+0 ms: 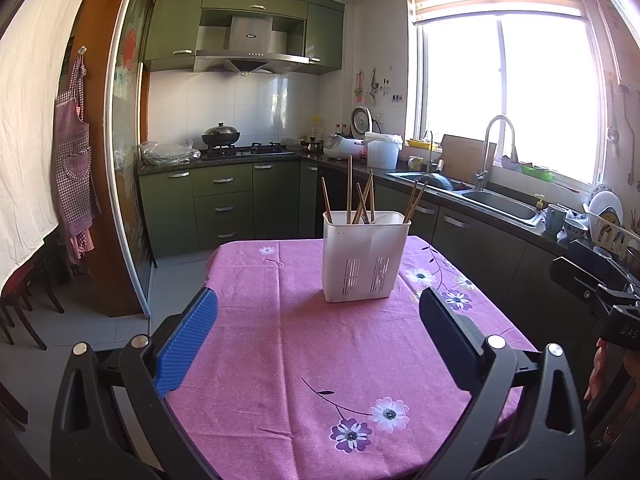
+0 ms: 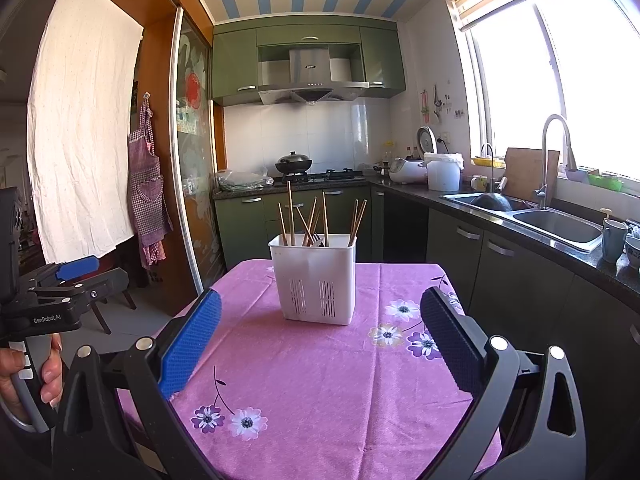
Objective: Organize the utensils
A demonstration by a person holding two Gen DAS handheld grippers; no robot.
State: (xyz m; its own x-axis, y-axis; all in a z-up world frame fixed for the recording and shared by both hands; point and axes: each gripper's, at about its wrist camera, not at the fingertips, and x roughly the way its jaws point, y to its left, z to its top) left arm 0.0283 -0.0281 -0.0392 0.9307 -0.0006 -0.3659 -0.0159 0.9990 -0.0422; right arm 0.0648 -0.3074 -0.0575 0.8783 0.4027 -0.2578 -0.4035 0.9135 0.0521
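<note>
A white plastic utensil holder [image 1: 363,258] [image 2: 314,280] stands upright on the far half of a table under a pink flowered cloth [image 1: 320,360] [image 2: 320,368]. Several wooden chopsticks [image 1: 349,188] [image 2: 291,212] lean in it, and a metal fork tip [image 2: 319,240] shows among them. My left gripper [image 1: 318,304] hovers open over the near part of the table, short of the holder, with nothing between its fingers. My right gripper [image 2: 320,308] is likewise open and empty, facing the holder. The left gripper [image 2: 76,270] also appears at the left edge of the right wrist view, in a person's hand [image 2: 24,376].
A kitchen counter with a double sink [image 2: 556,224] and tap runs close along the table's right side. A stove with a wok [image 1: 221,136] sits at the back. A sliding glass door [image 2: 192,160] and a hanging apron [image 2: 148,184] are on the left, with chairs [image 1: 24,300] beyond.
</note>
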